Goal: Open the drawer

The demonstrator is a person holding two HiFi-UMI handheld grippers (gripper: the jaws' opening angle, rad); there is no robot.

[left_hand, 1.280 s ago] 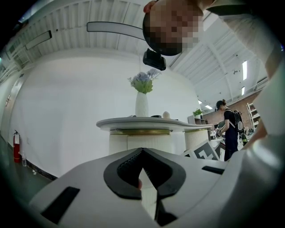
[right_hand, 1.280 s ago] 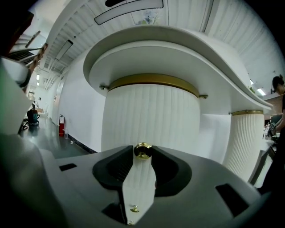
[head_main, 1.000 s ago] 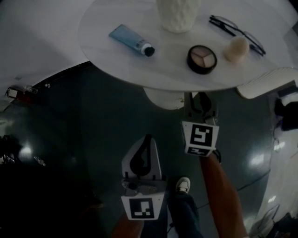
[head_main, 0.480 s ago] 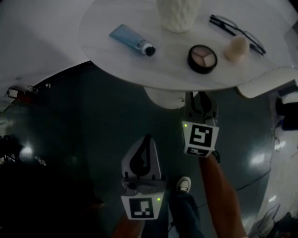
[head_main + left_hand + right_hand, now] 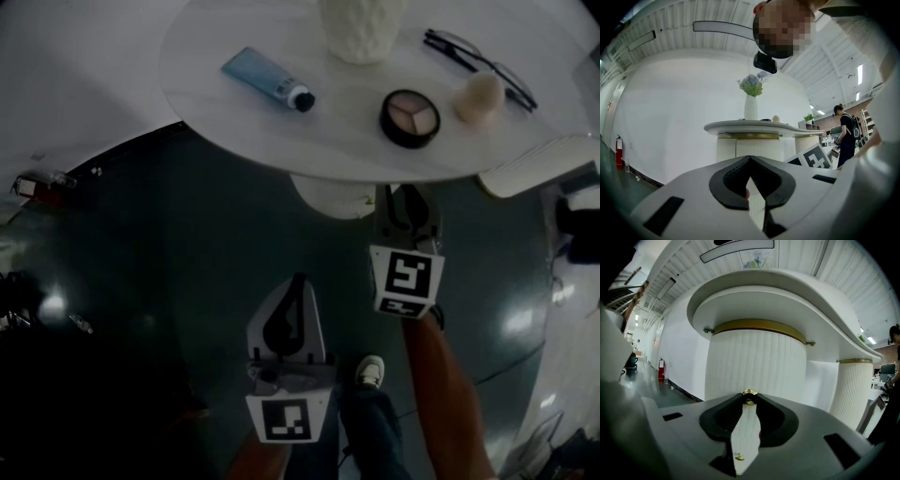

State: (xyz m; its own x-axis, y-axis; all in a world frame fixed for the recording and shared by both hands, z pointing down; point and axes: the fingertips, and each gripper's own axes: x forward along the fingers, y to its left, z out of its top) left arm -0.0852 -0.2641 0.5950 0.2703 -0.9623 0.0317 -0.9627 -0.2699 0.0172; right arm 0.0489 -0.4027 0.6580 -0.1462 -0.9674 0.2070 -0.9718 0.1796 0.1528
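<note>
A round white table (image 5: 234, 112) rests on a fluted white pedestal (image 5: 754, 362) with a gold band at its top. A small brass drawer knob (image 5: 749, 393) sticks out of the pedestal's front. My right gripper (image 5: 749, 397) is tucked under the table edge (image 5: 406, 199), and its jaw tips pinch that knob. A second small brass knob (image 5: 739, 457) shows lower down through the jaw gap. My left gripper (image 5: 298, 279) hangs back over the dark floor, left of the right one. It is shut on nothing (image 5: 750, 158) and aimed level at the pedestal.
On the tabletop are a blue tube (image 5: 267, 80), a white vase (image 5: 361, 28), a powder compact (image 5: 409, 118), a beige sponge (image 5: 476, 97) and glasses (image 5: 478, 61). A second fluted column (image 5: 853, 390) stands to the right. My shoe (image 5: 369, 372) is on the floor below.
</note>
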